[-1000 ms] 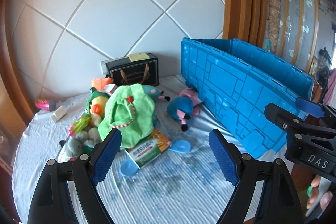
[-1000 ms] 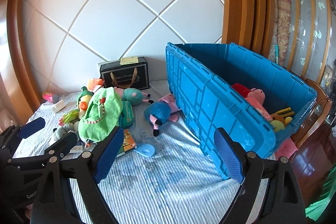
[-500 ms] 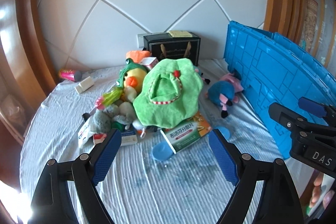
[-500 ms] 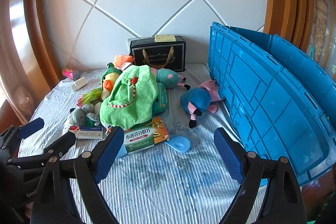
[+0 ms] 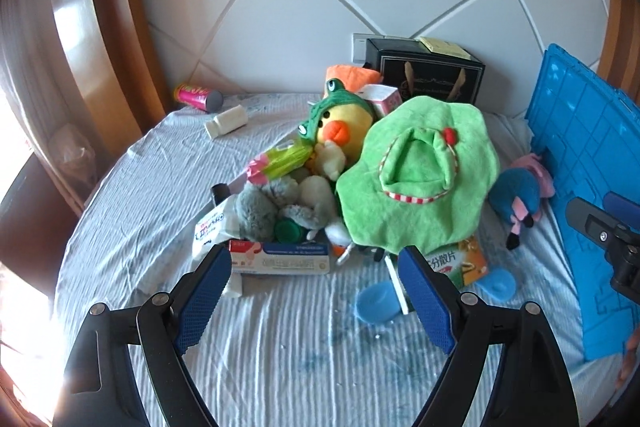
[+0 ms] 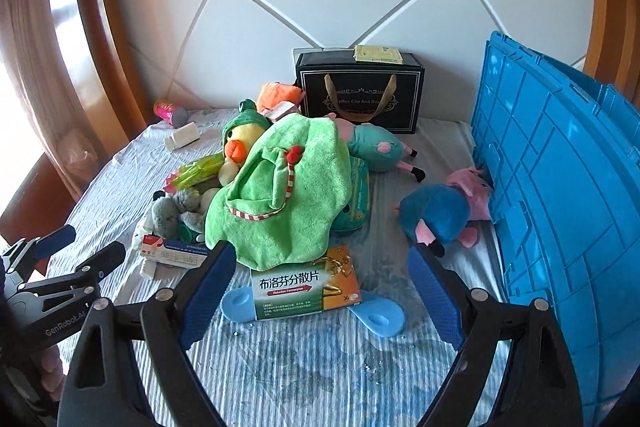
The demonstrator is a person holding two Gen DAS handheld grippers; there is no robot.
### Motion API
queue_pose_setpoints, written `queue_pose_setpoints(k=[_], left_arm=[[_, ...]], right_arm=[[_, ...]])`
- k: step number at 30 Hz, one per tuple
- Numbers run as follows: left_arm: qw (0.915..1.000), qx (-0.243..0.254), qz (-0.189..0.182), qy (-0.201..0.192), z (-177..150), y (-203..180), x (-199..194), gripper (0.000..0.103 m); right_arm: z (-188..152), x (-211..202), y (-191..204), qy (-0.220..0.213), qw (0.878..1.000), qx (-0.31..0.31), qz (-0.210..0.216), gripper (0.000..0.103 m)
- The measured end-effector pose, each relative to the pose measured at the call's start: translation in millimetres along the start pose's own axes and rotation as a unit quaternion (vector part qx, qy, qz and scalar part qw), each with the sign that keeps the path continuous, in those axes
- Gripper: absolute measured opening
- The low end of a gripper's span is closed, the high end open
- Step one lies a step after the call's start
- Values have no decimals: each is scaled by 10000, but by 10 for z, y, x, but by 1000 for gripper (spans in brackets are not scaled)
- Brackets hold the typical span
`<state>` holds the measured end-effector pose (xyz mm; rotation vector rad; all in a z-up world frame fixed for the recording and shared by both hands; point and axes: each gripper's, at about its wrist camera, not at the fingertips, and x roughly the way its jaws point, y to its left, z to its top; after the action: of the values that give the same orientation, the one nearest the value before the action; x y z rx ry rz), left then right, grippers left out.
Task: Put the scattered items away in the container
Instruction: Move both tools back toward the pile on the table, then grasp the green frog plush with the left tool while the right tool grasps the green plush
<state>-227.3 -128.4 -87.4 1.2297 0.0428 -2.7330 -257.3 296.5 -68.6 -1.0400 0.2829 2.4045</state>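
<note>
1. Since a second ago, both of your views have swung left, away from the blue crate (image 6: 560,195) and onto the pile. The crate that filled the right half now sits only at the 3 o'clock edge.
2. Your left claw (image 5: 316,291) and right claw (image 6: 320,287) are both spread wide and empty, hovering just short of the heap on the bed (image 5: 280,367).
3. The scattered things lie at 12 o'clock from each claw: a green towel (image 6: 288,195) draped over a duck toy (image 5: 340,123), a grey plush (image 5: 260,207) and a blue plush (image 6: 436,215) resting against the crate wall.
4. Risk: the towel covers several things, so a grab there may drag neighbours along or spill them off the bed.
5. Risk: the flat medicine box (image 6: 306,287) rests on a blue insole (image 6: 378,315). Pinching it flat against soft bedding could slip or catch the sheet.
6. Risk: your claws are close together, so reaching for the same spot could knock them.
7. Readable writing: the medicine box says "布洛芬分散片". The black gift box (image 6: 360,95) reads "Coffee Cup And Sau…". The left claw's body shows "GenRobot.AI". The long white box (image 5: 280,259) has print too small to read.
</note>
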Motion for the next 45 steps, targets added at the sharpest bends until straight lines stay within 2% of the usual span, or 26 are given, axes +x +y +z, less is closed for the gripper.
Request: queue_pose_setpoints(k=[7, 12, 16, 21, 24, 26, 27, 32, 34, 37, 42, 45], left_arm=[[9989, 285, -341, 137, 277, -206, 449, 86], [9957, 567, -642, 350, 438, -613, 837, 86], [9920, 753, -838, 571, 476, -931, 1147, 86], [9880, 904, -900, 874, 459, -1185, 1559, 86], [9900, 1009, -660, 730, 483, -1260, 1699, 86], [9921, 959, -554, 591, 533, -1203, 1736, 70], [9929, 908, -508, 579, 566, -1145, 1758, 57], [9942, 485, -759, 585, 748, -748, 1707, 43], [9947, 396, -807, 490, 802, -629, 1598, 29], [9968, 364, -668, 262, 856, -482, 1437, 22], [9992, 148, -277, 237, 846, -149, 1398, 17], [9994, 98, -190, 287, 824, 18, 1430, 17]], right_arm=[[130, 277, -167, 116, 9993, 259, -239, 88], [152, 506, -439, 358, 9975, 414, -452, 88], [178, 760, -586, 575, 9966, 393, -437, 88], [212, 1109, -693, 805, 9952, 414, -366, 88], [242, 1278, -732, 906, 9944, 434, -323, 88], [268, 1362, -719, 942, 9943, 409, -287, 88], [288, 1393, -700, 952, 9944, 383, -254, 88], [441, 1486, -470, 852, 9962, 197, -26, 88], [488, 1508, -347, 830, 9965, 110, 53, 88], [518, 1515, -208, 803, 9966, 73, 140, 88], [519, 1545, -72, 855, 9957, 201, 287, 88], [524, 1605, 23, 886, 9954, 215, 295, 88]])
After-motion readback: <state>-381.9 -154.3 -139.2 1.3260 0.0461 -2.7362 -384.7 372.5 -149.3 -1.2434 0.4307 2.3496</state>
